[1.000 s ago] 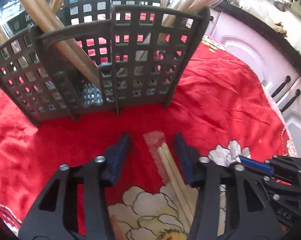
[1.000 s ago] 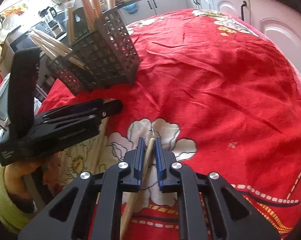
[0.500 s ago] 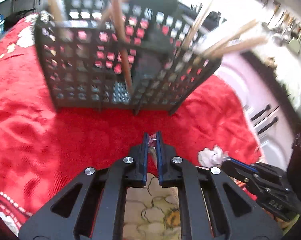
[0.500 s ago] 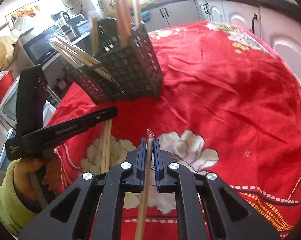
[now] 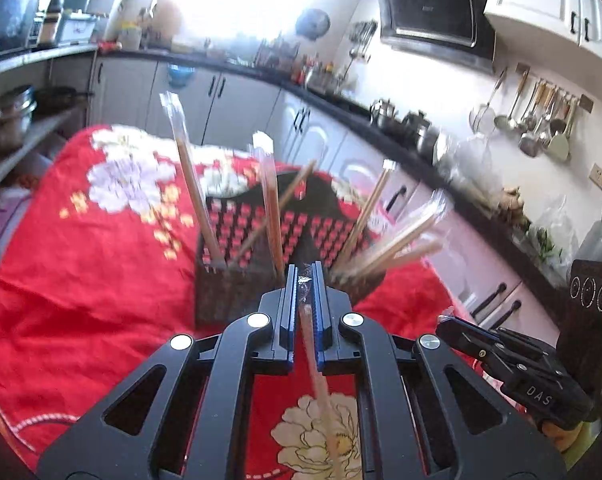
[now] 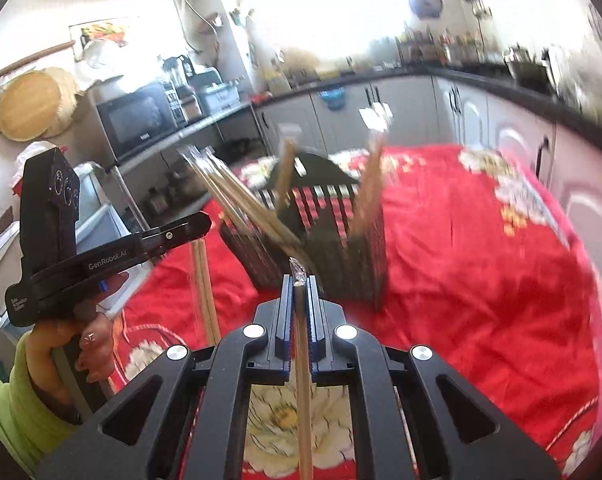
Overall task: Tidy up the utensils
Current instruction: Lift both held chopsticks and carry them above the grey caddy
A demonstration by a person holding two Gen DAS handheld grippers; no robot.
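While the red floral cloth [image 5: 81,280] is covering the whole worktop in loose folds, it is offering a soft, shifting base, and the dark mesh basket [image 5: 237,292] standing on it near the middle could be tipping or sliding if anything is pushing against its rim. Inside the basket, wrapped chopsticks [image 5: 193,192] are already leaning in several directions, some fanning out over the right edge [image 5: 397,236], so a new pair coming down among them is likely to be knocking one loose or catching on a crossing stick.

Nearer the cameras, the left gripper [image 5: 305,308] is pinching 1 wrapped pair of chopsticks [image 5: 313,364] close to its top end, with its fingers closed tight on the plastic sleeve; the long free part is hanging below toward the cloth. Because the hold is so near the tip, the pair could be swinging, or slipping out through the slick wrapper. The right gripper [image 6: 299,296] is likewise clamping its fingers on another chopstick pair [image 6: 303,380] near the upper end, with the crimped wrapper tip [image 6: 297,268] poking out in front, and it is carrying the same risk.

Both grippers are hanging just in front of the basket and close beside each other, so the 2 dangling pairs could be tangling or striking the basket wall rather than clearing its rim. Blur in both views is hiding which compartment each pair is aiming for.
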